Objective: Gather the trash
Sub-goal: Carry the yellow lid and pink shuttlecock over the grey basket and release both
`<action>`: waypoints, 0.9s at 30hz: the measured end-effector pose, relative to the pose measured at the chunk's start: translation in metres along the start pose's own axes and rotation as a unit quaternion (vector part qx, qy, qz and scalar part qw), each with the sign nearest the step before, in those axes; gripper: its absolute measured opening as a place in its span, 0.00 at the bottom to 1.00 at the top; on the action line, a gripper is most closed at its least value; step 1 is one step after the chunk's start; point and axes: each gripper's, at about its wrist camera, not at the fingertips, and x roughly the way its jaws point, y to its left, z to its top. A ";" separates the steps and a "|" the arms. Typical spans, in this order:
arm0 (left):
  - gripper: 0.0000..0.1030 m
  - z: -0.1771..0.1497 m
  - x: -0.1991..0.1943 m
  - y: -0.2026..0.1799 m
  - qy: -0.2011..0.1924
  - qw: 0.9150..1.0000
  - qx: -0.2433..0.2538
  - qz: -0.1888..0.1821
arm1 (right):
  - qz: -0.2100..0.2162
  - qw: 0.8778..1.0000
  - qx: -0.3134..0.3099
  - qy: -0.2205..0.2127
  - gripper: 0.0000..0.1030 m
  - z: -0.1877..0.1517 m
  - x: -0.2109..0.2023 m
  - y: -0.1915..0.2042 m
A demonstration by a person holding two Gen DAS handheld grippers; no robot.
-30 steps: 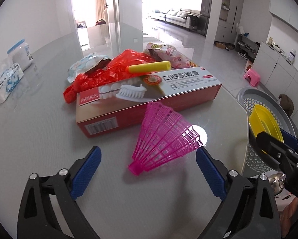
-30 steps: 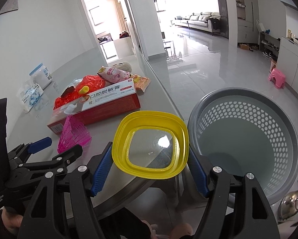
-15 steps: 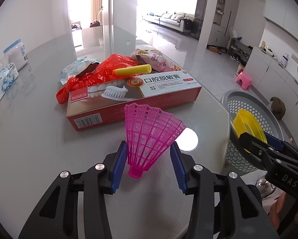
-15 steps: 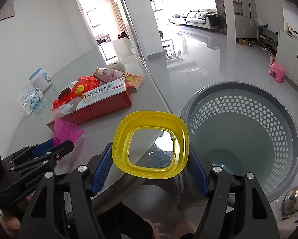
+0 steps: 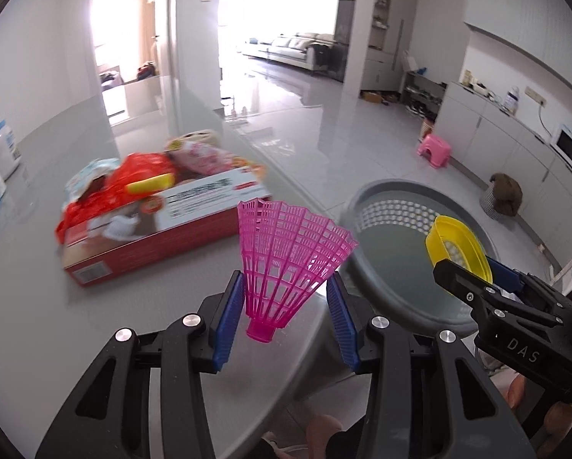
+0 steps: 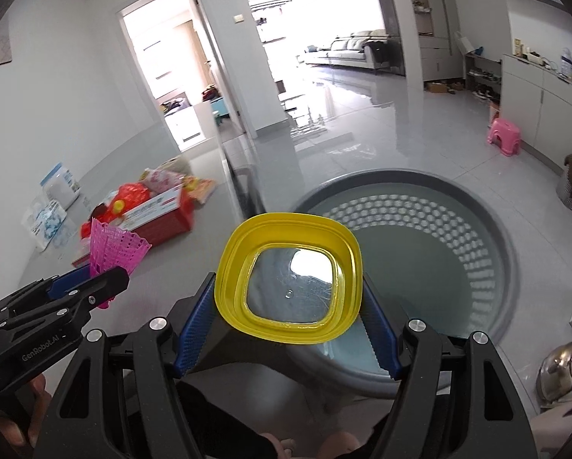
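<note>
Pink shuttlecock (image 5: 286,264) clamped in left tongs (image 5: 286,306), cork down; right tongs (image 6: 286,321) clamp yellow lid (image 6: 290,279).

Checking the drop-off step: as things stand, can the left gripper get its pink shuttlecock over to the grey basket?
Probably yes. The left gripper is shut on the pink shuttlecock, lifted off the table. The grey basket stands open beyond the table edge, though the right gripper with its yellow lid hovers there.

A pink stool (image 5: 434,150) stands near white cabinets (image 5: 515,141).
</note>
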 end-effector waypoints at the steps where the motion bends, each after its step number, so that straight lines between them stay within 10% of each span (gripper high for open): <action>1: 0.42 0.002 0.004 -0.007 0.002 1.000 0.005 -0.005 | -0.007 1.000 0.003 -0.003 0.67 0.000 -0.003 -0.007; 13: 0.42 0.025 0.066 -0.086 0.039 0.996 0.063 -0.052 | -0.055 0.997 0.056 0.006 0.67 0.000 -0.001 -0.095; 27: 0.43 0.035 0.109 -0.101 0.076 0.993 0.063 -0.070 | -0.054 0.996 0.067 0.034 0.67 -0.005 0.031 -0.107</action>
